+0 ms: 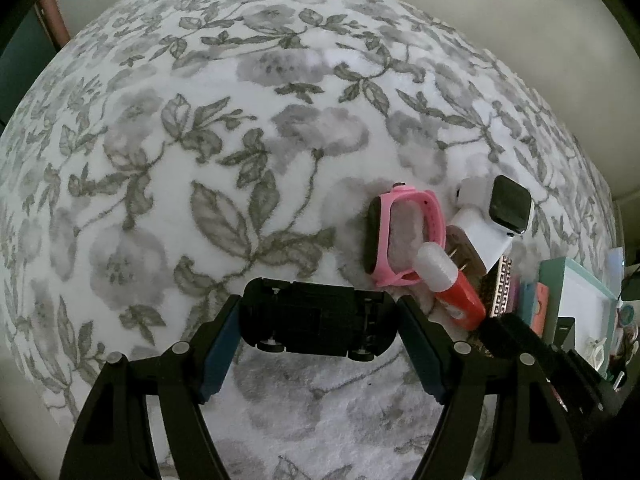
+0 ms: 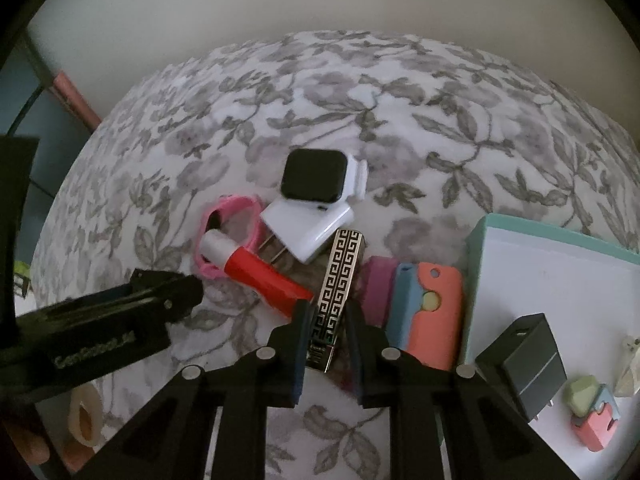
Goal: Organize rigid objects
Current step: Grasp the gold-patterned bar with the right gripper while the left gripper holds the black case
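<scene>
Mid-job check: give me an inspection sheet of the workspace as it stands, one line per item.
Surface: floral blanket, grey on white.
Job's things: black toy car, upside down; patterned bar; pink band; red tube; smartwatch on white charger; phone cases.
Clutter: teal tray with a dark adapter and small pastel pieces.
Grippers: left claw closed on the toy car; right claw shut on the patterned bar.
Cables: nothing seen.
Surroundings: pale wall behind; fingers at the lower left edge of the right view.
</scene>
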A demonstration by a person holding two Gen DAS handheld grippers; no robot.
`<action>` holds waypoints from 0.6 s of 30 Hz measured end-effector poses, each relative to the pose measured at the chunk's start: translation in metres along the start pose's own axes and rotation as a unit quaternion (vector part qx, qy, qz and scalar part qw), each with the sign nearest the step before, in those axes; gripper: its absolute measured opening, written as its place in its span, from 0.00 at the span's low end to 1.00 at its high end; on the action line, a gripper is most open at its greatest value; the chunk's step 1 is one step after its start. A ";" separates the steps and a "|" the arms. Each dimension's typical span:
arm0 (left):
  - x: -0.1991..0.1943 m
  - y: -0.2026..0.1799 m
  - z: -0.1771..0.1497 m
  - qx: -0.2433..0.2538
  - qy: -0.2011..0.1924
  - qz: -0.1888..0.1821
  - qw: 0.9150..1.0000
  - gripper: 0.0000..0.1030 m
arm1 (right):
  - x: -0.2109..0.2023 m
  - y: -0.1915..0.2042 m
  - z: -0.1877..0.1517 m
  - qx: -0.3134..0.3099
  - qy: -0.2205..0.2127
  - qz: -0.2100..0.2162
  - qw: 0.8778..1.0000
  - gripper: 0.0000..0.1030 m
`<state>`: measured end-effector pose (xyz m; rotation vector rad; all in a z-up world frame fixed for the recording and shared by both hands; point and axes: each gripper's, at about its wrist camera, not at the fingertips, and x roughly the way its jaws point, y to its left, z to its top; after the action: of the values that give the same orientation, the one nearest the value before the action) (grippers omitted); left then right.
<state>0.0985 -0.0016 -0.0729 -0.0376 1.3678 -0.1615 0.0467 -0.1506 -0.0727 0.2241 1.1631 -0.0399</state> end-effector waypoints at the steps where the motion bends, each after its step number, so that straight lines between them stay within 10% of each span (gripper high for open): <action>1: 0.000 0.000 0.000 0.000 0.000 0.000 1.000 0.75 | 0.001 0.002 0.000 -0.003 0.002 0.001 1.000 0.19; 18: 0.000 0.002 -0.001 -0.001 0.001 0.004 1.000 0.75 | 0.003 -0.001 0.001 -0.004 0.019 -0.002 1.000 0.22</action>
<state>0.0980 0.0002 -0.0731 -0.0327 1.3699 -0.1536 0.0483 -0.1515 -0.0751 0.2165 1.2007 -0.0345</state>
